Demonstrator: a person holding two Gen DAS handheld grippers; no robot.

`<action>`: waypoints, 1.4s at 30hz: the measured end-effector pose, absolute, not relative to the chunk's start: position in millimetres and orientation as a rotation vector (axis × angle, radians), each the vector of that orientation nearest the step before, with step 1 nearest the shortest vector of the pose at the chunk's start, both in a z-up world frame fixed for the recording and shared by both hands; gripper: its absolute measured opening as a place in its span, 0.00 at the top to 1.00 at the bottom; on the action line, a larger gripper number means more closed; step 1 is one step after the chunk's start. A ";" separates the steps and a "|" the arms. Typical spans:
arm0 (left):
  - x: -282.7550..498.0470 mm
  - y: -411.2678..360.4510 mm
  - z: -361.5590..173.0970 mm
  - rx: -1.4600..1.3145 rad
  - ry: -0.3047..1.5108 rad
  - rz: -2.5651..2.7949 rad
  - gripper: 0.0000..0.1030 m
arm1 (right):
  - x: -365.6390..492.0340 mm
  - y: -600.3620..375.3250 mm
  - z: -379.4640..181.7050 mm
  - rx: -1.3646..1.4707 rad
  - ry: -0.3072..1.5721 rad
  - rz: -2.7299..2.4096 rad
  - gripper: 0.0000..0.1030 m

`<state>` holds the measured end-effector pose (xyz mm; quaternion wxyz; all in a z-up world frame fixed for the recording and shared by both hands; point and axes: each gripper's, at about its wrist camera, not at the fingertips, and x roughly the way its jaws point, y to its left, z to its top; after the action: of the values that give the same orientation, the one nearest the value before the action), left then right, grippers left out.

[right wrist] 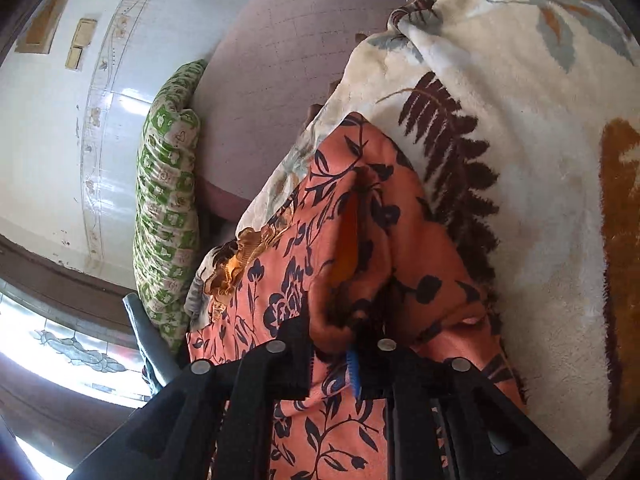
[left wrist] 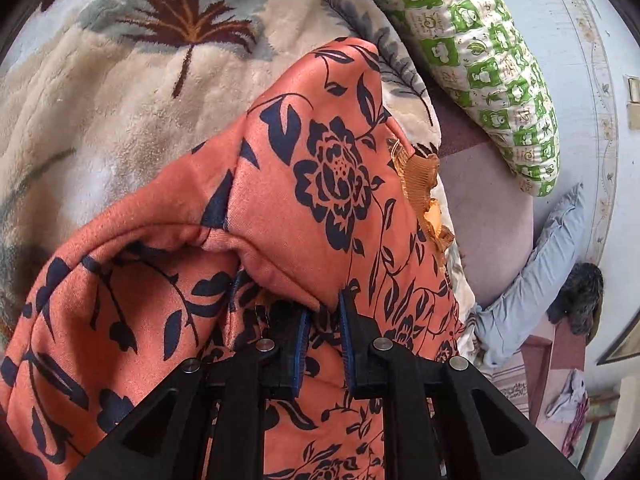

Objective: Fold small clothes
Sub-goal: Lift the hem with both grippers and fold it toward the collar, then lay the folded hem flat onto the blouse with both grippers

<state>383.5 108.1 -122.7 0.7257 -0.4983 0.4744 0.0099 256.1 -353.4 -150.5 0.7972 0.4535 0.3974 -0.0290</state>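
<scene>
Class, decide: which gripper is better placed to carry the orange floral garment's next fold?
Left, probably: the left gripper pinches a fold of the garment; the right gripper only straddles bunched cloth, grip unclear.

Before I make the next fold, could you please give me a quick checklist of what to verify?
1. Left gripper holds the orange floral garment: ok, a fold is pinched between its pads.
2. Right gripper grips it: cannot tell; cloth fills the gap, but pad contact is hidden.
3. Garment rests on the blanket: ok.
4. Garment lies flat: not ok, it is bunched and creased.
5. Green pillow is apart from the garment: ok.
</scene>
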 end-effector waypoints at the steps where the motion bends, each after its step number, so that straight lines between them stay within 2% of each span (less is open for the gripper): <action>1: 385.3 108.6 -120.4 -1.097 1.042 0.021 0.87 | 261.6 -354.0 -151.2 0.960 0.871 -0.062 0.81; 2: 383.8 111.6 -115.9 -1.091 1.037 0.019 0.87 | 266.4 -354.2 -147.8 0.942 0.883 -0.058 0.91; 3: 382.8 111.8 -110.0 -1.085 1.023 0.011 0.87 | 266.8 -355.2 -138.8 0.932 0.846 -0.040 0.94; 6: 374.3 113.0 -99.1 -1.044 0.998 0.007 0.87 | 259.5 -361.3 -108.7 0.875 0.727 -0.018 0.94; 11: 371.5 105.5 -128.4 -1.065 1.095 0.021 0.87 | 261.1 -368.8 -141.0 0.804 0.876 -0.115 0.94; 14: 365.7 107.7 -128.7 -1.065 1.092 0.006 0.87 | 257.5 -366.7 -155.5 0.763 0.915 -0.114 0.95; 15: 363.7 108.4 -125.4 -1.057 1.101 -0.005 0.87 | 256.2 -366.9 -152.9 0.768 0.908 -0.109 0.95; 18: 352.0 109.1 -105.9 -0.976 1.128 -0.072 0.87 | 250.5 -375.1 -143.3 0.839 0.895 -0.072 0.83; 21: 332.0 121.0 -70.4 -0.879 1.071 -0.153 0.86 | 245.5 -389.6 -129.9 0.859 0.835 -0.073 0.69; 23: 318.6 141.6 -44.3 -0.856 0.976 -0.153 0.76 | 250.3 -395.3 -126.3 0.848 0.834 -0.111 0.66; 25: 323.5 159.4 -29.6 -0.796 0.914 -0.070 0.52 | 261.0 -396.1 -129.2 0.837 0.872 -0.119 0.66; 27: 339.0 171.9 -28.0 -0.743 0.907 0.004 0.49 | 272.1 -392.1 -133.6 0.815 0.913 -0.110 0.66; 30: 376.9 171.6 -50.2 -0.745 1.009 0.028 0.50 | 284.9 -379.7 -131.9 0.704 0.927 -0.119 0.66; 31: 387.8 167.8 -60.2 -0.737 1.058 0.043 0.51 | 289.1 -376.6 -131.0 0.657 0.946 -0.125 0.72; 32: 396.7 160.8 -68.3 -0.728 1.092 0.045 0.53 | 292.5 -373.5 -127.9 0.609 0.955 -0.128 0.91; 34: 407.4 141.8 -75.5 -0.657 1.116 0.022 0.80 | 292.1 -371.7 -113.5 0.562 0.909 -0.089 0.94; 36: 411.1 128.5 -79.3 -0.563 1.106 0.053 0.81 | 286.6 -375.7 -101.6 0.540 0.844 -0.084 0.94; 42: 420.3 116.9 -103.1 -0.515 1.138 0.123 0.81 | 299.1 -368.2 -139.8 0.437 0.984 -0.149 0.94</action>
<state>420.3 116.9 -103.1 0.8094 -0.2411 0.5324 0.0576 299.1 -368.2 -139.8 0.8558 0.2078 0.4684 -0.0711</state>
